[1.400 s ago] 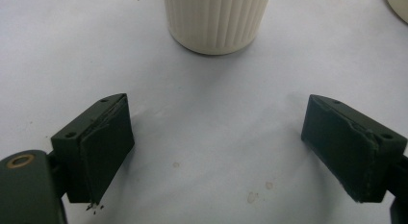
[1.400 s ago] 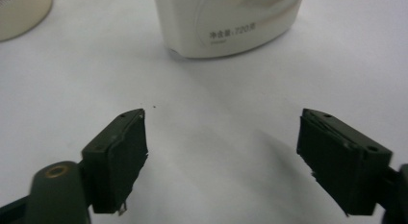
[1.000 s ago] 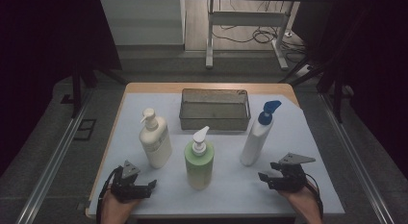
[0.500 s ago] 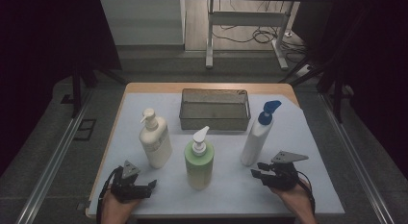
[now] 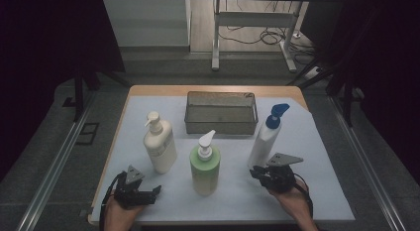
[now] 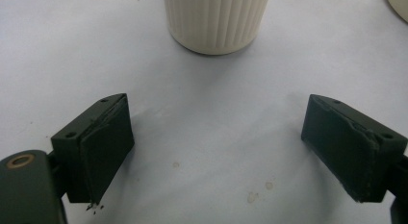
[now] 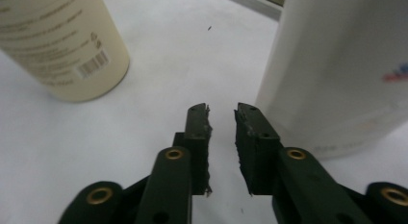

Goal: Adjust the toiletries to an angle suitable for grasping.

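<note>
White bottle w/ blue pump top (image 5: 267,134) stands upright on the white sheet at table right, just in front of the wire basket's (image 5: 221,112) right corner and apart from it. Right gripper (image 5: 257,172) sits just beside the bottle's base on the near side; in the right gripper view the bottle wall (image 7: 337,70) rises right next to the right-hand jaw, outside the gap, not between the jaws. Its jaws have just been closing and now stand nearly together w/ a narrow slit, nothing in between, so no grasp on anything. Left gripper (image 5: 148,194) rests at the near-left edge, jaws spread wide & empty, pads (image 6: 103,147) well apart; the ribbed base of the cream pump bottle (image 6: 216,19) stands ahead of it, untouched. Green pump bottle (image 5: 204,164) is mid-table, upright, between the two grippers. Basket looks empty as far as the high view shows. Progress, judged: early stage. All 3 bottles on the sheet, none lifted or tipped, none in the basket. If the job is bottles into the basket, everything's left: line up on the blue-top bottle w/ jaws reopened wide enough for its body, grip, lift, place; same for the other two.
</note>
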`<state>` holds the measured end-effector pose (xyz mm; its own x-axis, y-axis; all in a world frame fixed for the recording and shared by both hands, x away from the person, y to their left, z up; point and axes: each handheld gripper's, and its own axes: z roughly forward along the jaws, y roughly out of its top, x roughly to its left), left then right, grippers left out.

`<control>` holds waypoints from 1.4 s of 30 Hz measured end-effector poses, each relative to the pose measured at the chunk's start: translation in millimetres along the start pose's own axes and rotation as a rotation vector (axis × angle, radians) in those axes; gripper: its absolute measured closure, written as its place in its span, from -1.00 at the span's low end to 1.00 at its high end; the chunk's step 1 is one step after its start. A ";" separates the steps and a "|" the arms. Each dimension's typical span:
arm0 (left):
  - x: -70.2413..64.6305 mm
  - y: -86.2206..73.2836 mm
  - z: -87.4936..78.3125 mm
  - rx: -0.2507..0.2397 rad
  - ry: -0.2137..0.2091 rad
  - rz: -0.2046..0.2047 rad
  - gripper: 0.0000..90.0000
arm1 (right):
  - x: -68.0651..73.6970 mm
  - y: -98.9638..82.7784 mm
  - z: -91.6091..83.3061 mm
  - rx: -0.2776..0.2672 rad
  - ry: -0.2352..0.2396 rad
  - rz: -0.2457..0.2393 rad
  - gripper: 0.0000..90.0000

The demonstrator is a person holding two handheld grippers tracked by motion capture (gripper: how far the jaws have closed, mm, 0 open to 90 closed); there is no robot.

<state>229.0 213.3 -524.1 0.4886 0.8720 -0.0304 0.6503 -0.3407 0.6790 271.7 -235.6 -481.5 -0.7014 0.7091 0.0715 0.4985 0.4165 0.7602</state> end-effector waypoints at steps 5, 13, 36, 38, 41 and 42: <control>0.0 0.0 0.0 0.000 0.000 0.000 -0.77 | 4.3 9.8 10.1 0.007 -0.036 0.016 0.96; 0.0 0.0 0.0 0.000 0.000 0.000 -0.77 | 10.4 19.6 27.5 0.009 -0.116 0.026 0.99; 0.0 0.1 0.0 0.001 0.000 0.000 -0.77 | 17.0 15.5 26.9 0.007 -0.229 -0.007 0.99; 0.0 0.1 0.0 0.001 0.000 0.000 -0.77 | 17.2 16.7 28.5 0.003 -0.223 -0.001 0.99; 0.0 0.1 0.0 0.001 0.000 0.000 -0.77 | 17.9 16.6 31.5 0.007 -0.238 -0.010 0.99; 0.0 0.1 0.0 0.001 0.000 0.000 -0.77 | 18.6 16.4 31.6 0.009 -0.242 -0.012 0.99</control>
<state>229.1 213.3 -524.0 0.4887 0.8719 -0.0299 0.6505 -0.3413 0.6785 282.9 -197.7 -488.1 -0.5649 0.8196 -0.0951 0.4963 0.4296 0.7544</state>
